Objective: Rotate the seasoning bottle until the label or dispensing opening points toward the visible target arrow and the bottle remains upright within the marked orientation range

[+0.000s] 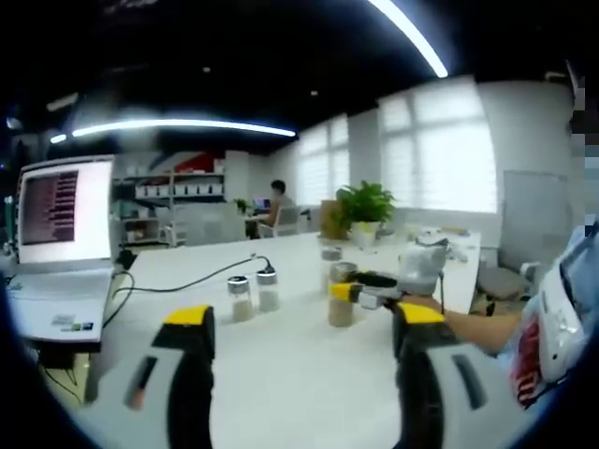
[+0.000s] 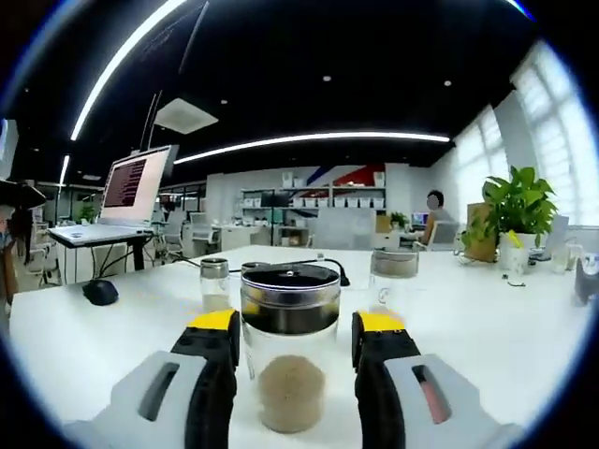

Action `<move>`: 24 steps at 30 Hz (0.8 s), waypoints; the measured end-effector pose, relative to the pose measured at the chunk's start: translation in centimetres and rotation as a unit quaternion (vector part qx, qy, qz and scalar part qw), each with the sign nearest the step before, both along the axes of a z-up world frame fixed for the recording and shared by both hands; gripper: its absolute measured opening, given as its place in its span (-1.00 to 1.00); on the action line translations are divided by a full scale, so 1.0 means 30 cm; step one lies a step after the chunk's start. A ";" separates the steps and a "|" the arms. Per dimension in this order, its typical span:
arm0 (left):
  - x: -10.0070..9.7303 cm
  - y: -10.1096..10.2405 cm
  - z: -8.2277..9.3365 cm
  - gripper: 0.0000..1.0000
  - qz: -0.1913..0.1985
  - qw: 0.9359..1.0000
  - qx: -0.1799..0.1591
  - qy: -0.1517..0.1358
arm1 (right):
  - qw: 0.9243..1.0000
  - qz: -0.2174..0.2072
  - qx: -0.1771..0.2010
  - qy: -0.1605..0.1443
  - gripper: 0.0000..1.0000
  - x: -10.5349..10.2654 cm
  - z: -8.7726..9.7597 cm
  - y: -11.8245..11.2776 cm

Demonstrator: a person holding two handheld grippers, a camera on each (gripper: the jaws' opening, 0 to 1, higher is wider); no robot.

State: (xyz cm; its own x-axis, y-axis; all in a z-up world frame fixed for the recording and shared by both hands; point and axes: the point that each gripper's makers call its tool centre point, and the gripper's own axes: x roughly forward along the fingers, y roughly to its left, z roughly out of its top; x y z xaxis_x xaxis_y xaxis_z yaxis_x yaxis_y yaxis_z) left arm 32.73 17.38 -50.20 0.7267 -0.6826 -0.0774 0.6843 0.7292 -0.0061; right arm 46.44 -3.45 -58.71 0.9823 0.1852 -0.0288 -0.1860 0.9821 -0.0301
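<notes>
Seasoning bottle (image 2: 290, 351): stood upright on white table (image 2: 487, 337), gripped between the jaws of the right gripper (image 2: 292, 335), which are closed against its sides. Left gripper (image 1: 304, 327): held wide open, nothing grasped. Two small jars (image 1: 254, 294) are set behind.

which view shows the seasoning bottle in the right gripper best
The right gripper view: the seasoning bottle stands upright, close and centred between the right gripper's jaws, showing its dark lid, clear wall and brown powder. In the left gripper view the same bottle is small and distant on the white table, partly covered by the right gripper.
</notes>
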 end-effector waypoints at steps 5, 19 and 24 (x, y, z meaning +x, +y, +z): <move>0.003 0.004 -0.001 0.64 0.001 1.000 -0.002 0.001 | 1.000 -0.004 0.013 -0.004 -0.21 0.008 -0.004 -0.012; 0.002 0.005 0.000 0.64 0.004 1.000 -0.002 0.000 | 1.000 0.021 0.009 0.018 -0.21 0.002 -0.006 -0.012; -0.002 -0.001 -0.004 0.64 0.003 1.000 -0.001 0.001 | 0.999 0.032 0.007 0.019 -0.21 0.004 -0.005 -0.014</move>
State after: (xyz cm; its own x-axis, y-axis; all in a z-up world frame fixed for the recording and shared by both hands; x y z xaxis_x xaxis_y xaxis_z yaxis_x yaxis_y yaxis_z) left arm 32.68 17.35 -50.33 0.7304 -0.6787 -0.0767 0.6802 0.7330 -0.0087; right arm 46.57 -3.88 -58.86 0.9667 0.2479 -0.0636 -0.2489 0.9685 -0.0074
